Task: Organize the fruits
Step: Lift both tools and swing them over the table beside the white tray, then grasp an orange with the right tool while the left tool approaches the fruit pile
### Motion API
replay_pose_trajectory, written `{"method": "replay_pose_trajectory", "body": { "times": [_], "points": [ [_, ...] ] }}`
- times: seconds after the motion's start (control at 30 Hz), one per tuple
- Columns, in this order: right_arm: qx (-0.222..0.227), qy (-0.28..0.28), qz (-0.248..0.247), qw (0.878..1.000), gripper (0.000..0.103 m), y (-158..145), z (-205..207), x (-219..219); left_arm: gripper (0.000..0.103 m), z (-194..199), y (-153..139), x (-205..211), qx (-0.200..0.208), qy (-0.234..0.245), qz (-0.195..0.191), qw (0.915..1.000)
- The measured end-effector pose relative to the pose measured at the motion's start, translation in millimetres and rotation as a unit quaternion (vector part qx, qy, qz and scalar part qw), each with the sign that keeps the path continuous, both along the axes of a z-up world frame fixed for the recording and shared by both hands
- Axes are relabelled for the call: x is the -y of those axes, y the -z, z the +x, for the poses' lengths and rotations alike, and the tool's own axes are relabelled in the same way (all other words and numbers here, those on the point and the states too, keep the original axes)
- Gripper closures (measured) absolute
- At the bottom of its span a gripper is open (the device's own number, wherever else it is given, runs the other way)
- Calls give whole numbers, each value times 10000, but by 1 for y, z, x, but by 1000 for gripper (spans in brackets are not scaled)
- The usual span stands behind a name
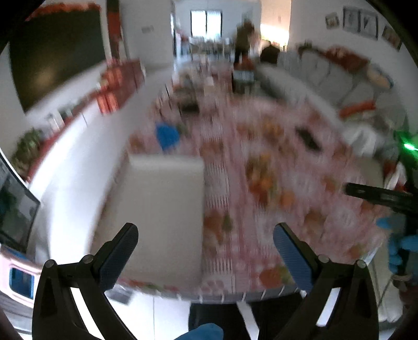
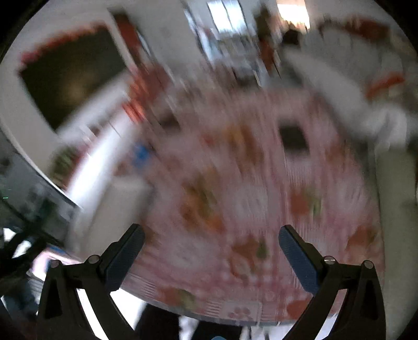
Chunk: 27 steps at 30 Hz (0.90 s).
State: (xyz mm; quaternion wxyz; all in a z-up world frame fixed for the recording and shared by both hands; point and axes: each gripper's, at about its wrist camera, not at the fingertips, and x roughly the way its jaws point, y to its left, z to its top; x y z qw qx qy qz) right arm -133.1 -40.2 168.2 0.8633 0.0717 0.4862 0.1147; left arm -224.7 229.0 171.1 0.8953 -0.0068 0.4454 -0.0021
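Fruits [image 1: 263, 177] blurred on table [image 1: 326, 217], white box [image 1: 162, 209] beside, contents unclear

Blurred living room, white walls. On the left wall, a large dark screen [image 1: 56, 56] above a long white cabinet [image 1: 75, 146]. On the right, a pale grey sofa [image 1: 326, 78] under framed pictures [image 1: 360, 22]. At the far end, a bright window [image 1: 206, 23] and a warmly lit doorway [image 1: 274, 32]. In the middle, a surface under a red-and-white patterned cloth [image 1: 222, 183]. White floor [image 1: 167, 311] nearest.
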Motion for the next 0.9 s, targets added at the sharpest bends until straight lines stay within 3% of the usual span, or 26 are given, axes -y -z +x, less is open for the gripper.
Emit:
{"method": "replay_pose_trajectory", "body": {
  "times": [0.07, 0.2, 0.27, 0.37, 0.43, 0.57, 0.63, 0.67, 0.7, 0.9],
  "points": [
    [-578, -33, -173, 9982, 0, 71, 22, -8, 0, 8, 40, 15, -345, 97, -33, 9994],
    [-515, -338, -905, 9940, 0, 120, 39, -28, 0, 26, 77, 30, -545, 108, 127, 9984],
    [-309, -567, -1306, 9893, 0, 130, 48, -36, 0, 35, 84, 32, -545, 52, 131, 9984],
    [-195, -730, -1354, 9879, 0, 145, 61, -41, 0, 48, 89, 37, -521, -7, 97, 9986],
    [-190, -833, -1316, 9876, 11, 150, 69, -44, 0, 59, 95, 42, -557, -88, 217, 9982],
    [-84, -1176, -1413, 9829, 16, 161, 78, -65, 0, 77, 109, 52, -767, -125, 187, 9968],
    [73, -1272, -1395, 9820, 30, 161, 79, -70, 0, 81, 115, 58, -795, -109, 265, 9964],
    [119, -1345, -1317, 9820, 45, 159, 80, -72, 0, 84, 118, 61, -820, -107, 343, 9960],
    [146, -1363, -1303, 9820, 67, 158, 80, -73, 0, 87, 121, 64, -851, -98, 408, 9955],
    [128, -1080, -858, 9904, 66, 153, 82, -43, 1, 105, 129, 87, -911, 132, 305, 9953]
  ]
}}
